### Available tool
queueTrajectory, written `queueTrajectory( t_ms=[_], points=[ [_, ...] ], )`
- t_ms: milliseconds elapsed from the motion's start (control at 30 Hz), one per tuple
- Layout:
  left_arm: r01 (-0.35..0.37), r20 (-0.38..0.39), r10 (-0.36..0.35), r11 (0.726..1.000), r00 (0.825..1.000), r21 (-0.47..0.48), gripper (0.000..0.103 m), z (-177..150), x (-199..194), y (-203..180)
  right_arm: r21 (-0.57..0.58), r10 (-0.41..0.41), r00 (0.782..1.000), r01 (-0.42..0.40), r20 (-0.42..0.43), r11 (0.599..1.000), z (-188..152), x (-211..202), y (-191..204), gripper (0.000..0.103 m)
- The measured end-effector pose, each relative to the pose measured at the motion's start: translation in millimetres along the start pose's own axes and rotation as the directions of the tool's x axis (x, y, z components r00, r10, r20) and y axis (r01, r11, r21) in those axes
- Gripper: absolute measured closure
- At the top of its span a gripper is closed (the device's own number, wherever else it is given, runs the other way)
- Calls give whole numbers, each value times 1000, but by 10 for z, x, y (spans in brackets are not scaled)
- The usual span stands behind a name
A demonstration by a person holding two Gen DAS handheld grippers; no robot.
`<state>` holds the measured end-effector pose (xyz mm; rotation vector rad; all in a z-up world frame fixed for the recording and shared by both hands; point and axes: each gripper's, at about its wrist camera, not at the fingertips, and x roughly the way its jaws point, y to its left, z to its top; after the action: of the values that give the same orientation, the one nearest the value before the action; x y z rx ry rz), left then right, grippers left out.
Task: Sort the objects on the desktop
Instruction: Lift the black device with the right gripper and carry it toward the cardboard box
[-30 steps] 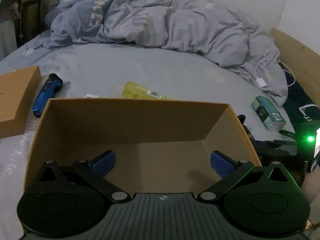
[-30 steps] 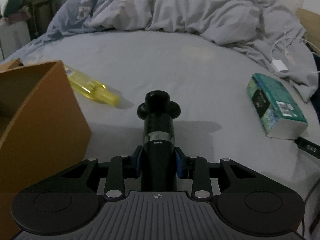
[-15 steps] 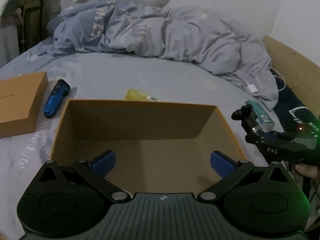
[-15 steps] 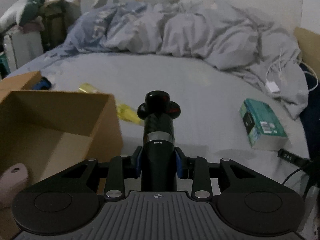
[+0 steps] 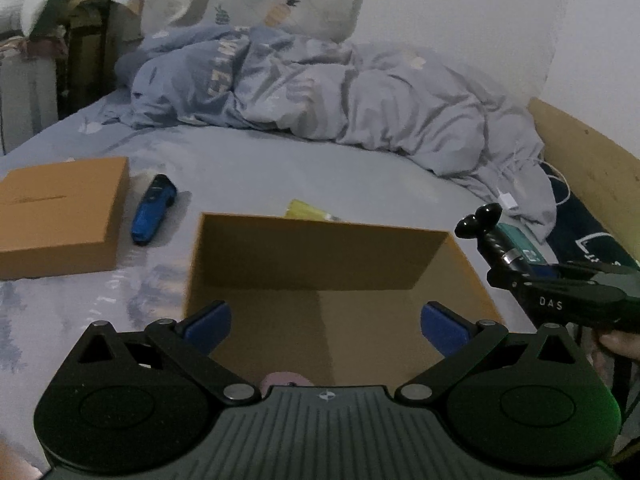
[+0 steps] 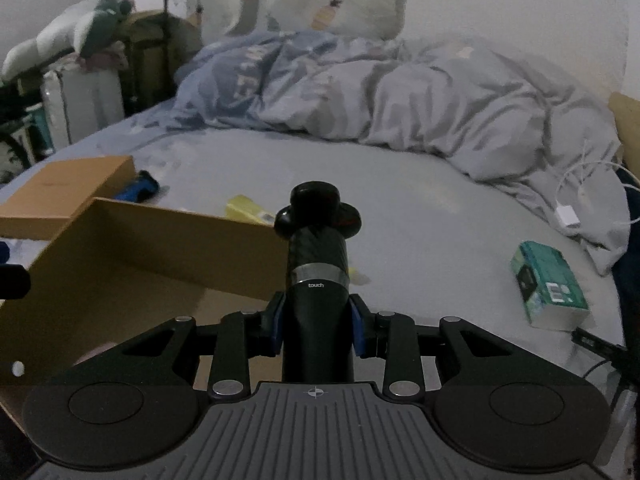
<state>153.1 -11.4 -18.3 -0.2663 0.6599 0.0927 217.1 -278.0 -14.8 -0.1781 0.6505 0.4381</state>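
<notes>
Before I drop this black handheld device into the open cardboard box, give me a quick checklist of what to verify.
1. Grip: the right gripper is shut on the black handheld device, blue pads on both sides. Ok.
2. Position: the device is beside the right wall of the open cardboard box, not over the opening. Not ok.
3. Landing space: the box floor is mostly bare; a pink object lies at the near edge. Ok.
4. Left gripper: open, holding nothing, low over the box's near side. It may block the drop; cannot tell.
5. Box steadiness: nothing holds it on the soft bedsheet. Cannot tell.
</notes>
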Motion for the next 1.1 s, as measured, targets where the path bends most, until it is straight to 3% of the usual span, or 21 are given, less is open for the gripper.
queueTrajectory(
  t_ms=[500,1100],
  points=[
    [-12,11,12,1000,1000,-22,0,-22,-93,291,-21,63,995,-65,-72,998,-33,257,787,68],
    [5,-34,-5,1000,999,-12,0,-124,45,299,-62,65,975,-80,-211,995,-265,505,1109,68]
  ],
)
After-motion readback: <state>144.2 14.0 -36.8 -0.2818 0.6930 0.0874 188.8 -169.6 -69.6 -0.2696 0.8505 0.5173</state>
